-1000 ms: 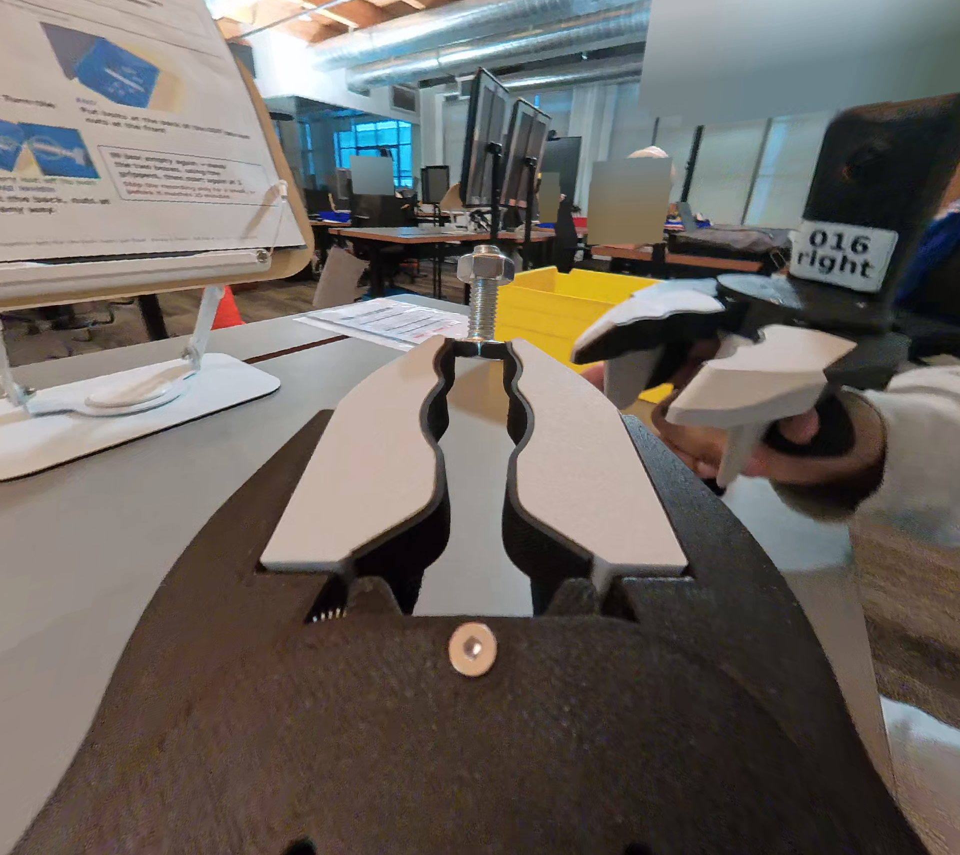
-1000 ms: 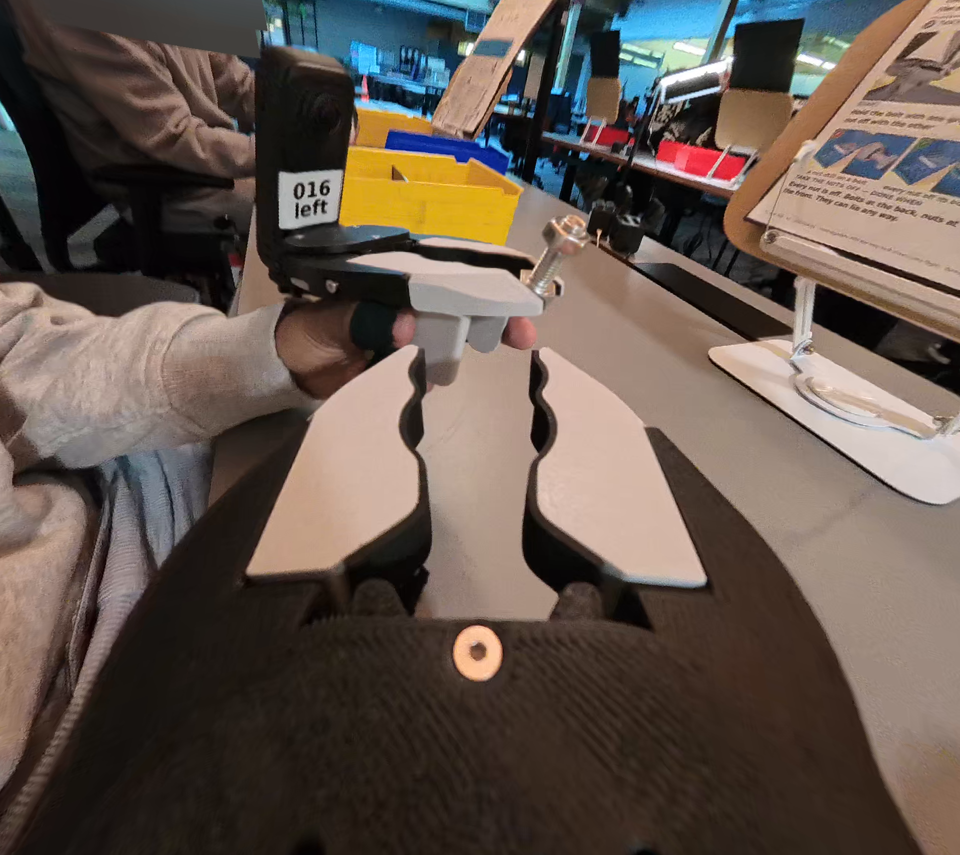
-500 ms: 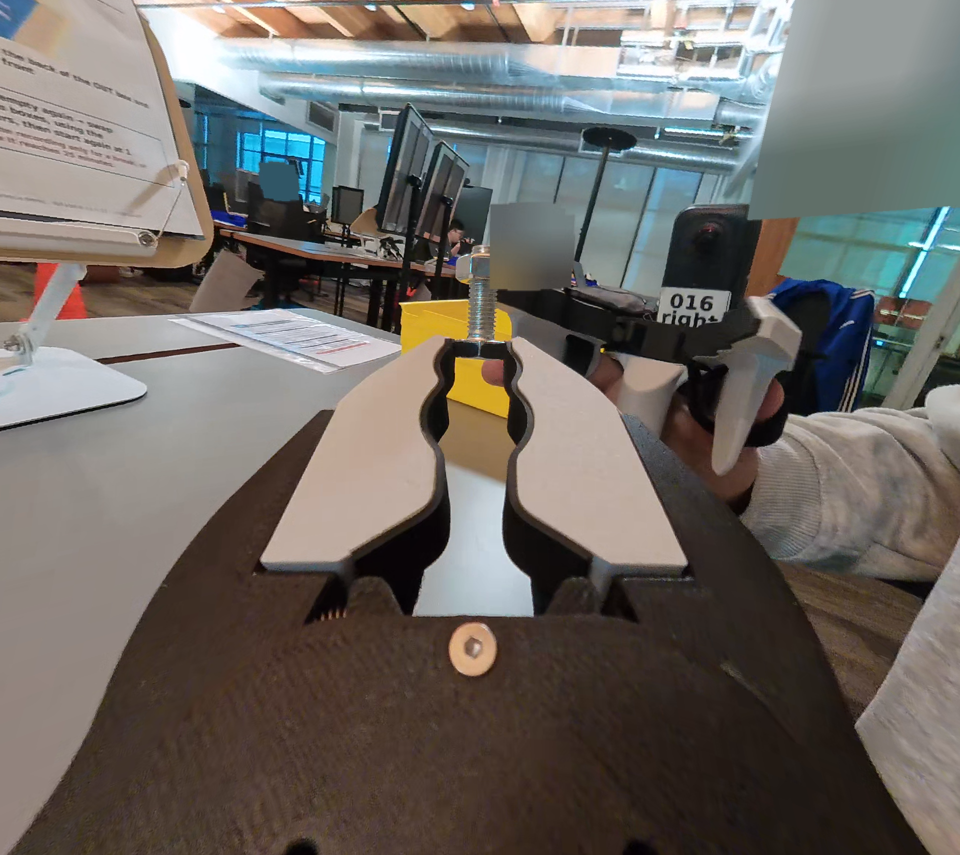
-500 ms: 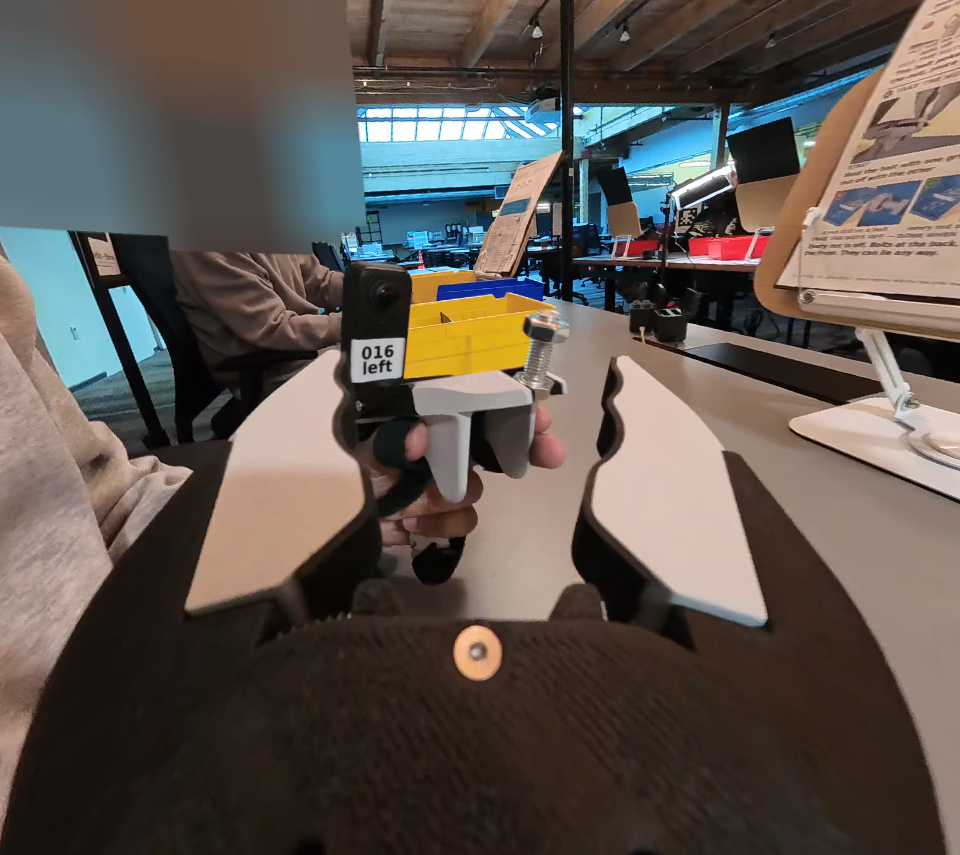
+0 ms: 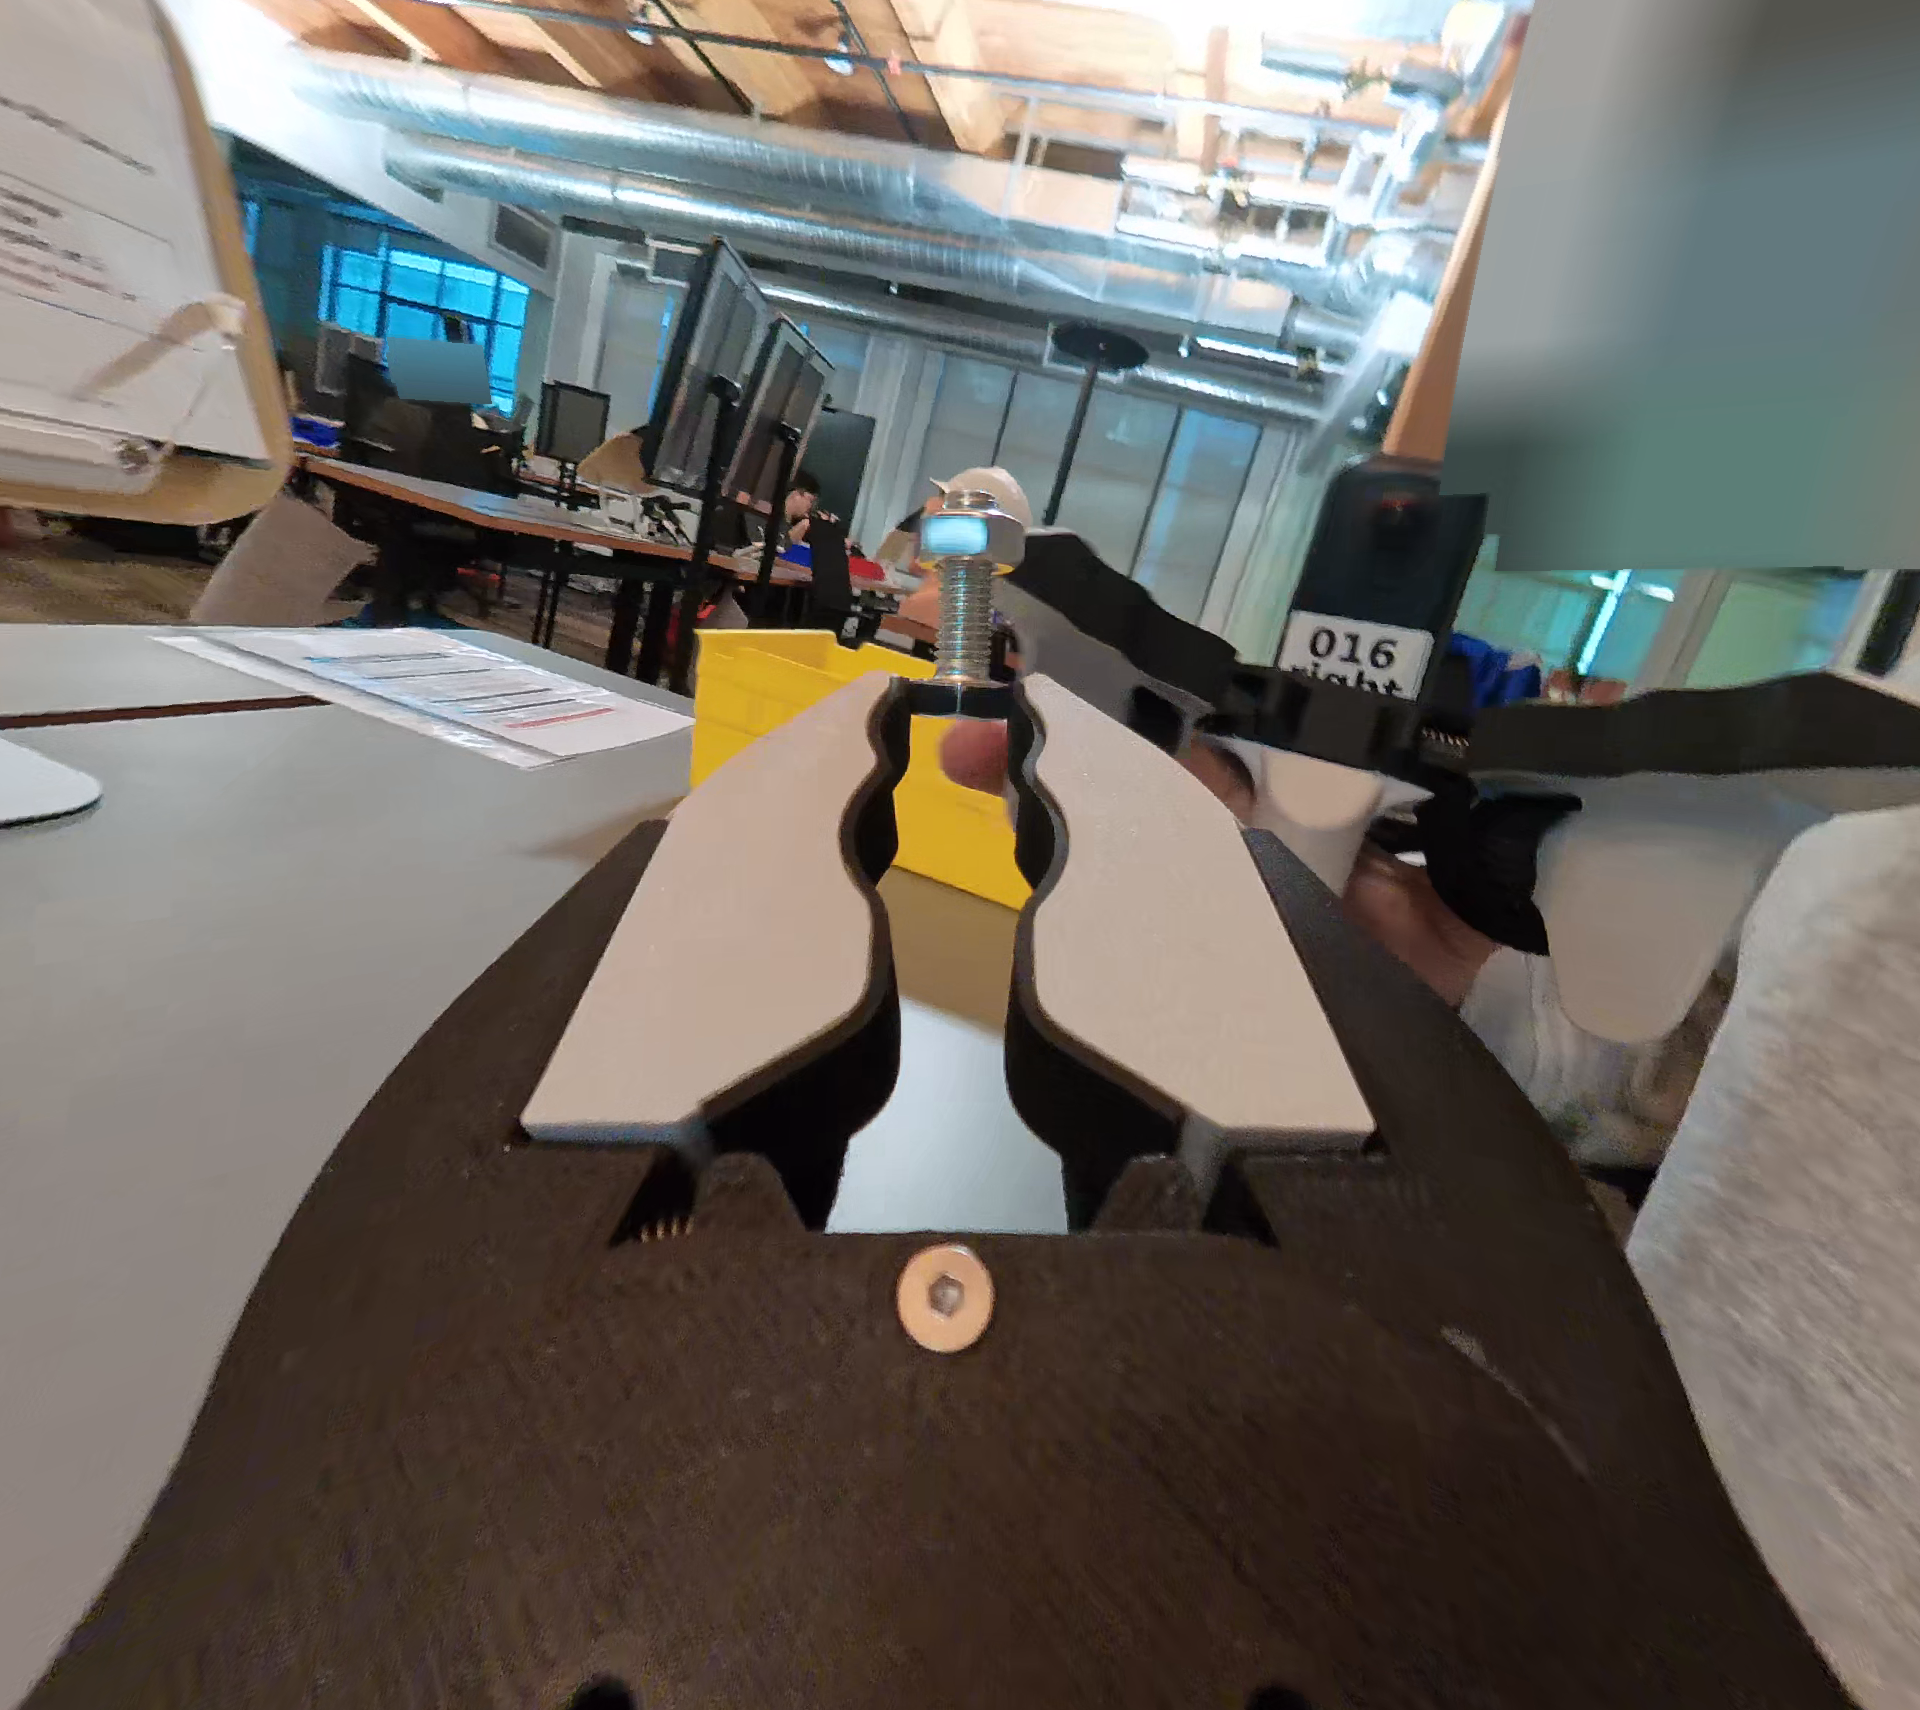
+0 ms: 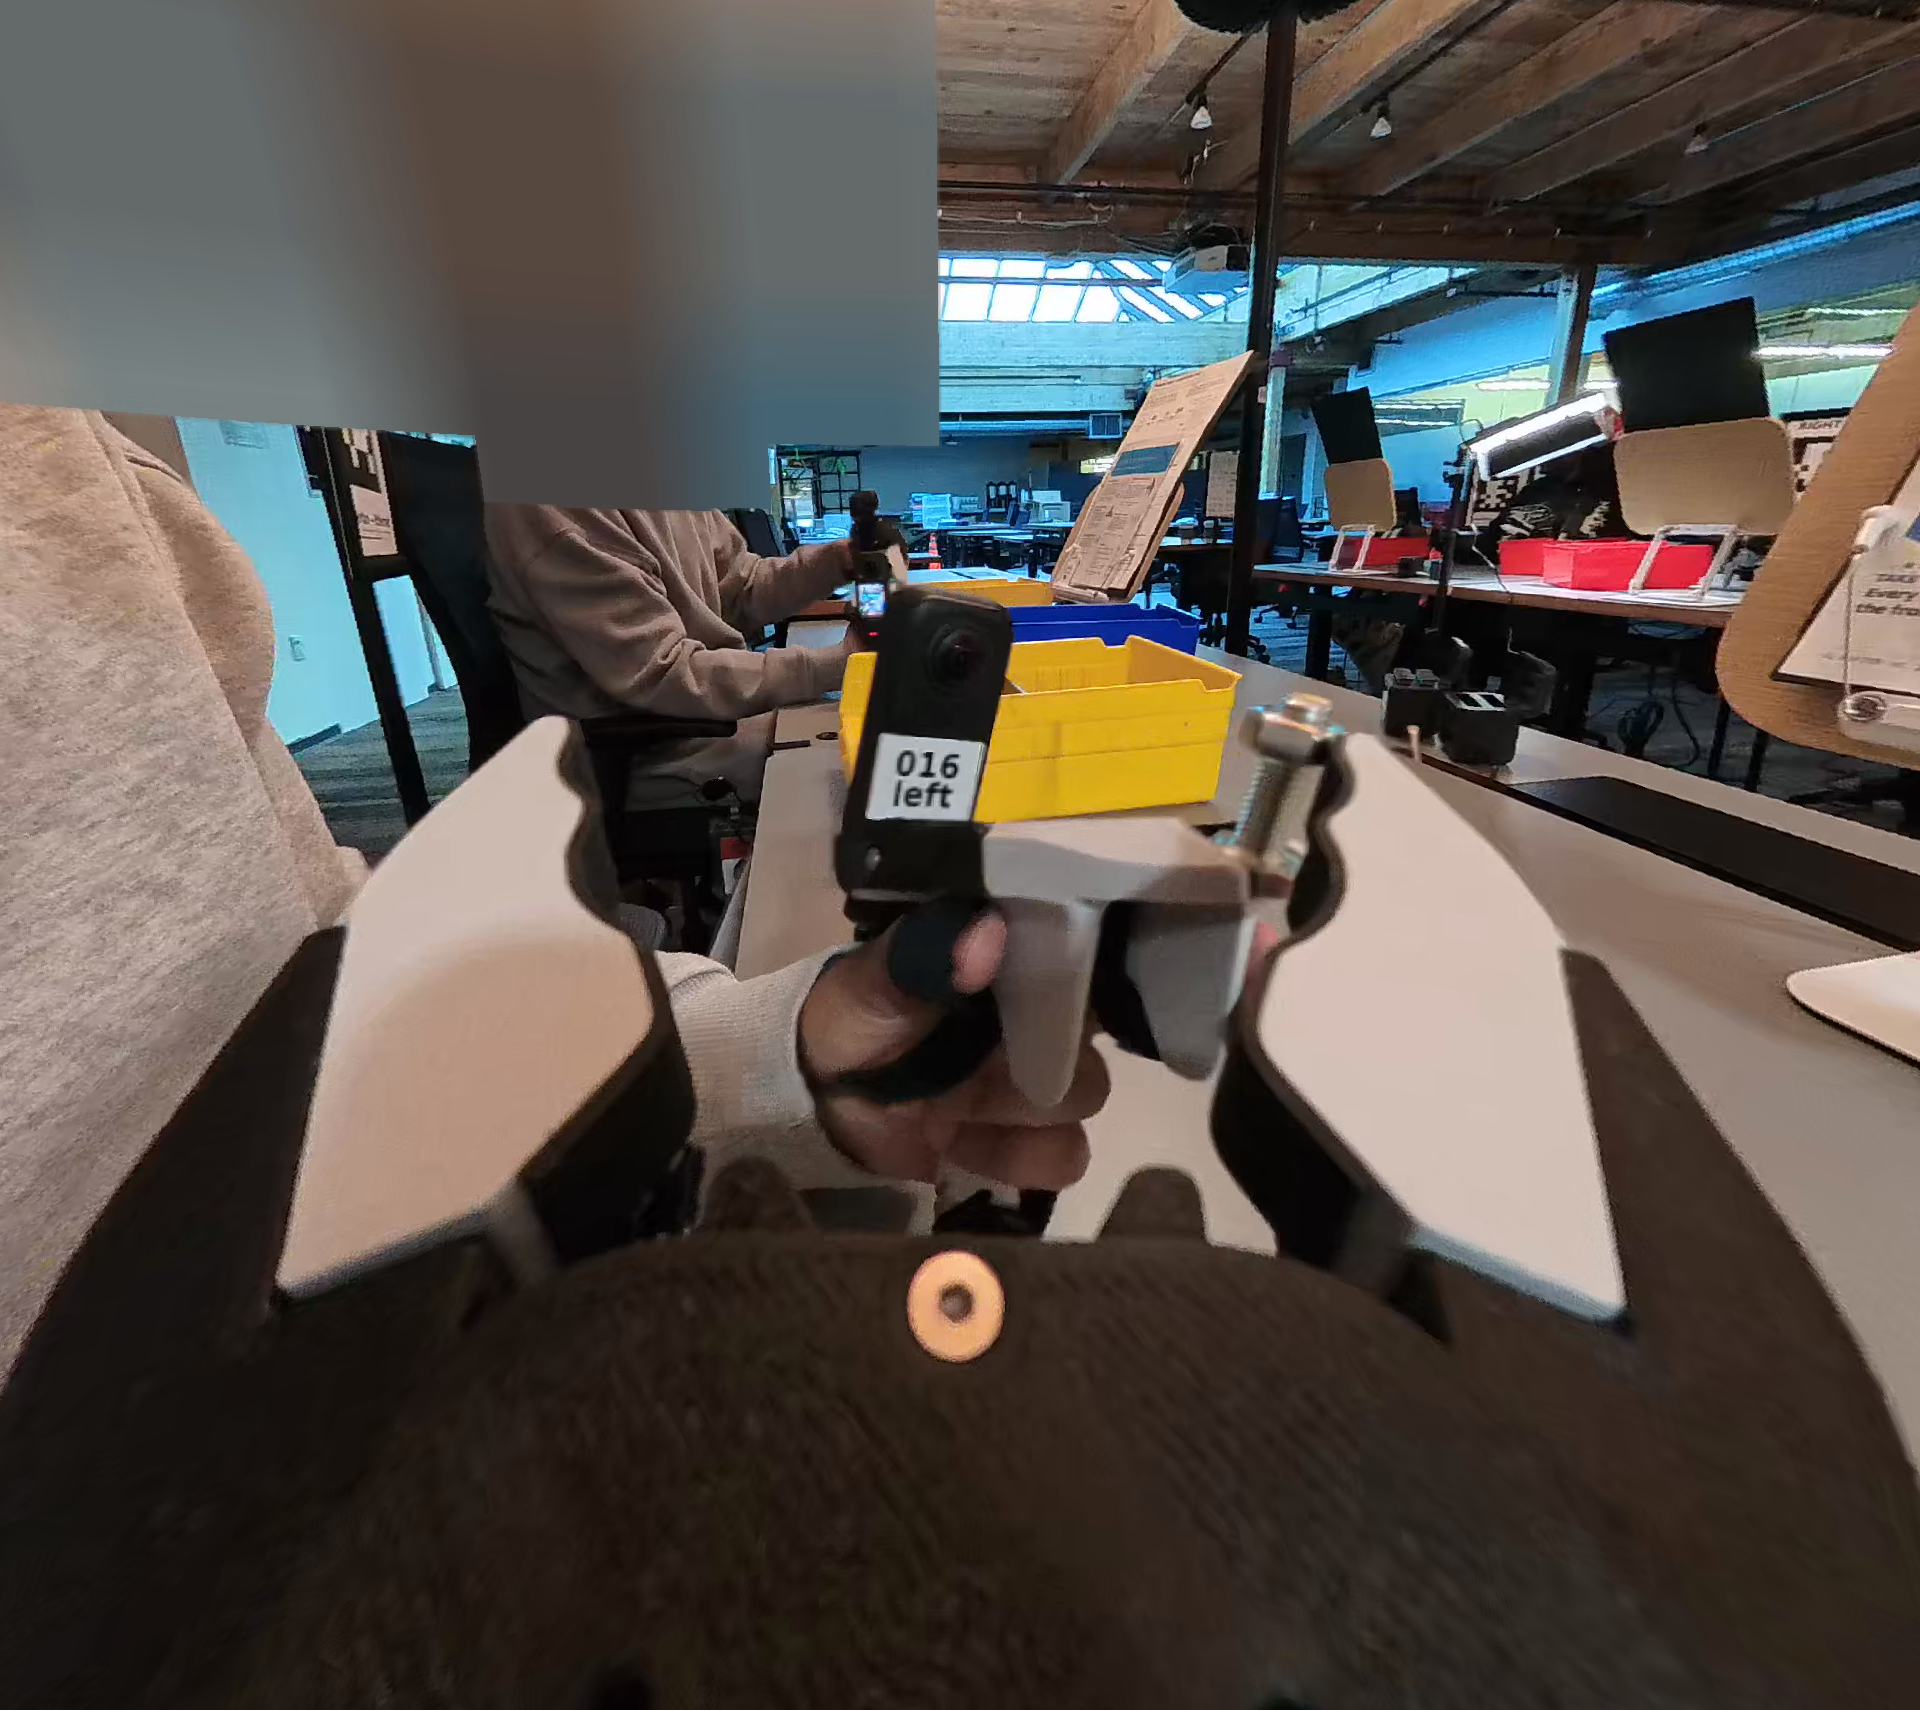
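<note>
Fingertips of the left gripper (image 5: pixel 954 694) clamp the base of an upright bolt (image 5: pixel 962 621), a nut (image 5: pixel 971 534) threaded near its top; the steel looks rigid, small and slick, best gripped across the nut's flats. The right gripper (image 6: pixel 951 787) gapes wide around it, before a yellow bin (image 6: pixel 1101 725) on the table (image 5: pixel 260 881).

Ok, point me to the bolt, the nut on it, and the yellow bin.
bolt (image 5: pixel 964 632), left wrist view, on the threaded shank above the left tool's tips.
nut (image 5: pixel 964 534), left wrist view, on its front face at the bolt's top.
yellow bin (image 6: pixel 1101 730), right wrist view, on its front wall.
</note>
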Tool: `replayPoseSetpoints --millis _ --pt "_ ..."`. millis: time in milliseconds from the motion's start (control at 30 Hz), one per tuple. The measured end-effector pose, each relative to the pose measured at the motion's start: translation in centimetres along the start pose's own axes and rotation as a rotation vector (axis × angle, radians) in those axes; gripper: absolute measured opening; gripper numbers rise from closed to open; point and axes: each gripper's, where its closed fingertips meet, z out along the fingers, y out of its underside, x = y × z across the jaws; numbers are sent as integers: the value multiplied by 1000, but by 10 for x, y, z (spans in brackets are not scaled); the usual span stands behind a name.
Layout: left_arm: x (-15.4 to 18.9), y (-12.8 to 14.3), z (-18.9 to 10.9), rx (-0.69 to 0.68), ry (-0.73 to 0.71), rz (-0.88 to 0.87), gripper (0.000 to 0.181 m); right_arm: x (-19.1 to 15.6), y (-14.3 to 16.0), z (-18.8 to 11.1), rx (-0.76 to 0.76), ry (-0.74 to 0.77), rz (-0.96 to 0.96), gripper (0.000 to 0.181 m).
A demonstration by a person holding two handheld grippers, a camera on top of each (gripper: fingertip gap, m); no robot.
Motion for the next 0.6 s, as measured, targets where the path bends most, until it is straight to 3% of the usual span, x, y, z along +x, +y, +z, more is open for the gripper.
replayPoseSetpoints --millis 200,600 --pt "-7 -12 -7 75 0 -75 20 3 1 -3 -11 2 0 113" --pt "10 15 6 -84 12 126 20 27 5 -11 -17 95 37 108"
